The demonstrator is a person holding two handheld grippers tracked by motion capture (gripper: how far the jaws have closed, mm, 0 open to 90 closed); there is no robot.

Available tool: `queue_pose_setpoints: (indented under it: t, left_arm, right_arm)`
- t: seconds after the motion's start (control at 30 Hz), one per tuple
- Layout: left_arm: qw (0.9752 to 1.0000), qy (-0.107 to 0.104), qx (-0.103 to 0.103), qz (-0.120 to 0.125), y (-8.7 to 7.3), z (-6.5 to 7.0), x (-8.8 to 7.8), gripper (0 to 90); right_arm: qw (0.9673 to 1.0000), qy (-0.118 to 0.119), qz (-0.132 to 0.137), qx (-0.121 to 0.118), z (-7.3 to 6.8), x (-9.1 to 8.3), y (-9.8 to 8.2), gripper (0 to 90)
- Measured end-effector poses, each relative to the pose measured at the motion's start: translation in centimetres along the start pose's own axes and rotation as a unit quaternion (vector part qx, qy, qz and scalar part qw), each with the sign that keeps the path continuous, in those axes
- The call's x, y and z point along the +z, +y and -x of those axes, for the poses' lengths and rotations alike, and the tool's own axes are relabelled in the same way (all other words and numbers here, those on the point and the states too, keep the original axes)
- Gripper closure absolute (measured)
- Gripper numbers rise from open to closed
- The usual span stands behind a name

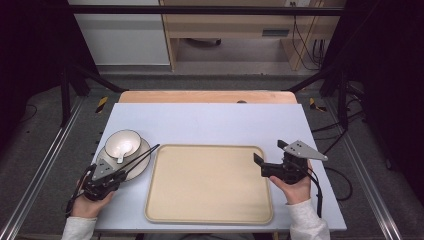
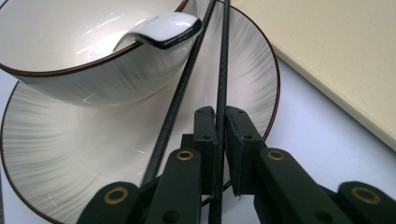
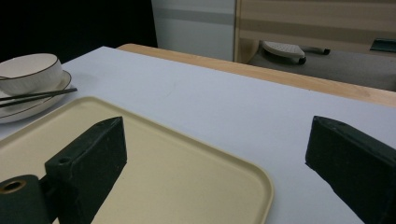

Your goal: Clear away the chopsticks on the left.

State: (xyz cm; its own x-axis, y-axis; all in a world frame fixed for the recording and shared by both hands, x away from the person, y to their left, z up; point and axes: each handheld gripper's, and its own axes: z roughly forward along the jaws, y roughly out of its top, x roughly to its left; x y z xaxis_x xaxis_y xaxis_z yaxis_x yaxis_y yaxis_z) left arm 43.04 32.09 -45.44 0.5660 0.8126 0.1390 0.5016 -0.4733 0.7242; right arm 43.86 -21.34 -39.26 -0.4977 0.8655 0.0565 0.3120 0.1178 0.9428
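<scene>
A white bowl [image 1: 122, 142] with a brown rim stands on a matching plate [image 1: 145, 151] at the table's left, and a white spoon [image 2: 161, 30] rests in it. Two black chopsticks [image 1: 141, 155] lie across the plate. My left gripper [image 2: 220, 123] is shut on the right-hand chopstick [image 2: 222, 70]; the other chopstick [image 2: 180, 93] lies free beside it. In the high view the left gripper [image 1: 120, 175] sits at the plate's near edge. My right gripper [image 1: 270, 151] is open and holds nothing, above the right edge of the beige tray [image 1: 207, 182].
The beige tray [image 3: 187, 177] lies bare in the middle of the pale blue table [image 1: 210, 120]. A wooden strip [image 1: 205, 96] runs along the table's far edge. Metal frame rails flank both sides.
</scene>
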Motion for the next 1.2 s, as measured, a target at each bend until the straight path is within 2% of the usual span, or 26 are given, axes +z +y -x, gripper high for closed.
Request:
queue_pose_setpoints:
  t: [0.2,0.33,0.7,0.77,1.03,1.2]
  left_arm:
    - [0.9999,-0.004,-0.014,0.002,0.2,-0.1,0.3,78.1]
    - [0.9997,-0.008,-0.024,-0.002,0.5,-0.1,0.7,79.7]
    - [0.9996,-0.011,-0.027,-0.005,0.8,0.3,0.9,85.2]
    - [0.9995,-0.014,-0.030,-0.002,0.9,0.4,0.8,85.3]
    - [0.9987,0.000,-0.039,0.033,1.6,1.4,-0.5,85.4]
    - [0.9966,0.015,-0.063,0.051,2.2,2.4,-1.2,85.4]
  right_arm:
    - [1.0000,0.001,-0.001,-0.001,0.0,0.0,0.0,5.4]
    - [1.0000,0.001,-0.003,0.000,0.0,0.1,0.0,5.5]
    - [1.0000,0.000,-0.001,-0.001,0.0,0.0,0.0,5.2]
    - [1.0000,-0.001,-0.001,0.000,0.0,0.0,0.0,5.0]
    - [1.0000,-0.004,0.002,0.002,0.1,-0.2,0.1,4.1]
    - [1.0000,-0.006,0.004,0.004,0.2,-0.3,0.2,3.7]
